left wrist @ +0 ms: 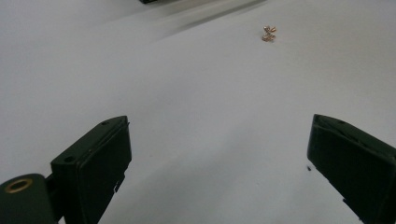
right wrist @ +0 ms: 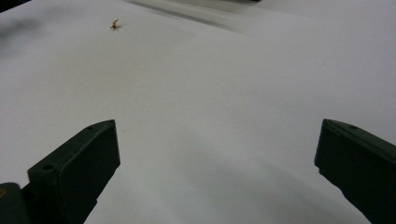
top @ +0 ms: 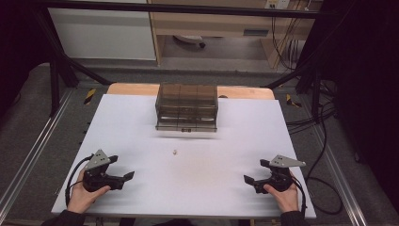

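A tiny gold-coloured trinket (top: 175, 152) lies alone on the white table top (top: 141, 122), well ahead of both grippers. It sits far up in the left gripper view (left wrist: 268, 33) and at the upper left of the right gripper view (right wrist: 114, 23). My left gripper (top: 123, 179) rests low at the front left, jaws wide apart with nothing between them (left wrist: 217, 163). My right gripper (top: 251, 181) rests at the front right, also open and empty (right wrist: 217, 163). A smoky translucent drawer box (top: 187, 107) stands at the back centre.
The table's wooden edge (top: 131, 88) shows behind the white top. A black frame and rails surround the table, with cables (top: 324, 155) trailing on the floor at the right. Wooden furniture stands beyond the far edge.
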